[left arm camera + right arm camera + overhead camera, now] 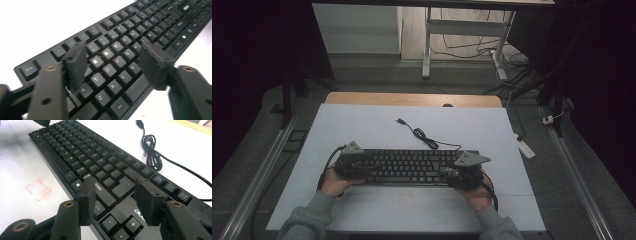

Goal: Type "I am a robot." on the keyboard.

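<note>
1. Left gripper (112, 65) – jaws spread over the left letter block of the keyboard (409, 166), roughly above the E/S/D keys. Nothing pinched; pads looked clear of the keycaps, though contact was hard to rule out.
2. Right gripper (116, 200) – jaws also spread, hovering over the Enter/Ctrl area next to the arrow keys. Nothing between the pads.
3. In the high view the left gripper (349, 159) sat at the keyboard's left end and the right gripper (464, 167) at its right end – one hand per end.
4. Keyboard lay flat on the white counter (362, 130), near the person's edge, long axis running left-right across the counter, so each gripper looked along it toward the other end.
5. Key relation: the keyboard was directly under and ahead of both grippers, neither nearer than the other – any lift or slide would likely need both ends taken together to keep it level.
6. Its cable (152, 152) ran off the far edge near the right end, coiled loosely, plug lying free on the counter. Right hand was nearer the cable – possible snag if the keyboard is pulled back.
7. Faint red mark (37, 190) on the counter just in front of the keyboard.
</note>
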The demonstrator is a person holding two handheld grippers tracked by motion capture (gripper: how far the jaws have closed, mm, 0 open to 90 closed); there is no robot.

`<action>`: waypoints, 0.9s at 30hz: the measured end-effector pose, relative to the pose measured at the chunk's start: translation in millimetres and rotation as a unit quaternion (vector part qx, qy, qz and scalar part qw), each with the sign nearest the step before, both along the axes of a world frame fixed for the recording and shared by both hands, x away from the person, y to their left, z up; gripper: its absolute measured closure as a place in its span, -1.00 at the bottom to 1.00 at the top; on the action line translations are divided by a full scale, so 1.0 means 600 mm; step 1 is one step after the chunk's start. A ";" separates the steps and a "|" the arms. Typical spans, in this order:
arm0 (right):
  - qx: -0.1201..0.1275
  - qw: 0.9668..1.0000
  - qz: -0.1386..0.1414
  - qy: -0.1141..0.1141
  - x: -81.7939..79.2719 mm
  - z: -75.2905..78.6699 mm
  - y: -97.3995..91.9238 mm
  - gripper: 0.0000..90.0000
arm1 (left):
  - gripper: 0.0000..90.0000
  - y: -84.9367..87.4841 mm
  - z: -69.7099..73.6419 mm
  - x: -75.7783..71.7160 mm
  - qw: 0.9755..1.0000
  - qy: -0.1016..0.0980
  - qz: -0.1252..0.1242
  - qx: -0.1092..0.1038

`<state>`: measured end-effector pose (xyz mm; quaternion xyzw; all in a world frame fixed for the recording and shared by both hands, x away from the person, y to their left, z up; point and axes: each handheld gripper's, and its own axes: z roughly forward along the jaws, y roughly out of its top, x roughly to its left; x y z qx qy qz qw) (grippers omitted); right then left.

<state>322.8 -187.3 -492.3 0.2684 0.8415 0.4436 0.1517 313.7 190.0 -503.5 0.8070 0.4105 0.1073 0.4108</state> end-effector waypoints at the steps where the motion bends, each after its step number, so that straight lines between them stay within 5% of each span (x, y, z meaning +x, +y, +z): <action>1: -0.001 1.000 0.000 0.001 0.000 -0.001 0.000 0.15 | 0.05 -0.003 0.001 -0.001 1.000 -0.001 -0.004 0.000; 11: -0.006 1.000 -0.003 0.002 0.001 -0.003 -0.002 0.15 | 0.98 -0.036 0.000 -0.001 0.998 0.006 -0.056 0.008; 27: -0.009 1.000 -0.007 0.003 0.003 -0.002 -0.005 0.15 | 0.98 -0.076 -0.017 0.005 0.996 0.016 -0.078 0.039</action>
